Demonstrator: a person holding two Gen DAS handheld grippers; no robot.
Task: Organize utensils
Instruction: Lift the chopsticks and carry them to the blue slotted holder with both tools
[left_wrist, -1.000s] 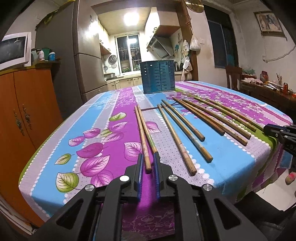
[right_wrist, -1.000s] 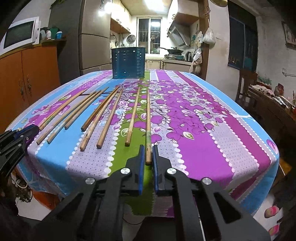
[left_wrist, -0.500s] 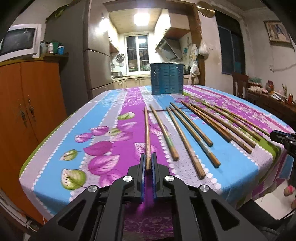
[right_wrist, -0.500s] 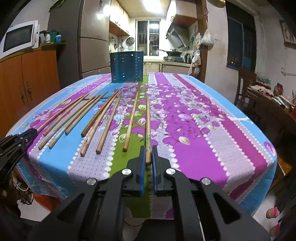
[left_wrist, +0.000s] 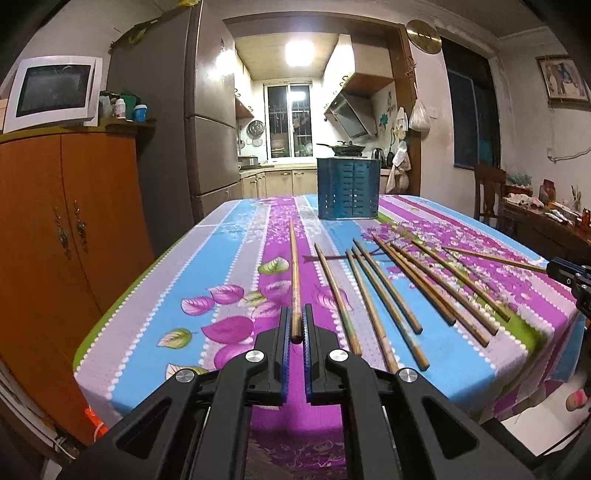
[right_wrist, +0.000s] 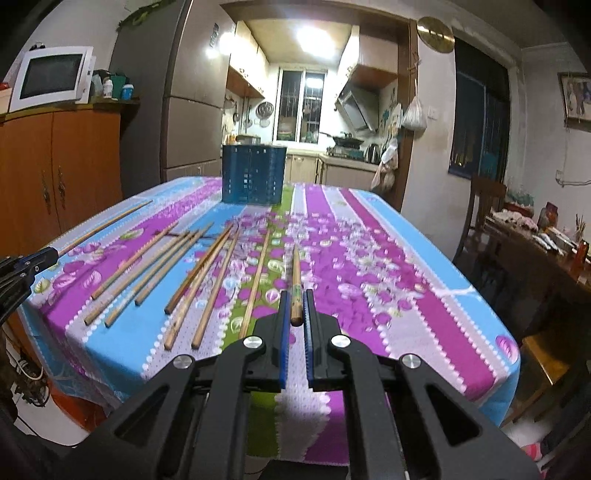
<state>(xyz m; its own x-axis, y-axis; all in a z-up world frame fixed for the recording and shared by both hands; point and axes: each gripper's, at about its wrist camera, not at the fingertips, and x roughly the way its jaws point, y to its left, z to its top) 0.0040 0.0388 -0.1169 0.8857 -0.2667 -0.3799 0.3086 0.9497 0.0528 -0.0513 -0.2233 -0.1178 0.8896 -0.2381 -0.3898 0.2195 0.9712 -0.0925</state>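
— What did the holder look like from where you sat?

— The blue slotted utensil holder stood upright at the far end of the desk, on the flowered cloth. I could not see over its rim from either wrist camera, so I cannot tell what was in it.

— And your two grippers?

— My left gripper was pinching the near end of one chopstick, which pointed ahead toward the far end of the desk, to the left of the holder. My right gripper was pinching the near end of another chopstick, its shaft pointing the same way, to the right of the holder; that view was a little blurred.

— What lay around them?

— The loose chopsticks lay fanned flat on the cloth between the two grippers, some touching along their length, their far tips pointing toward the holder. They sat to the right of my left gripper and to the left of my right one. Between each held stick and the holder I saw only cloth.

— Anything off the desk?

— An orange wooden cabinet with a microwave on top stood to the left, a grey fridge behind it, and a wooden chair to the right.
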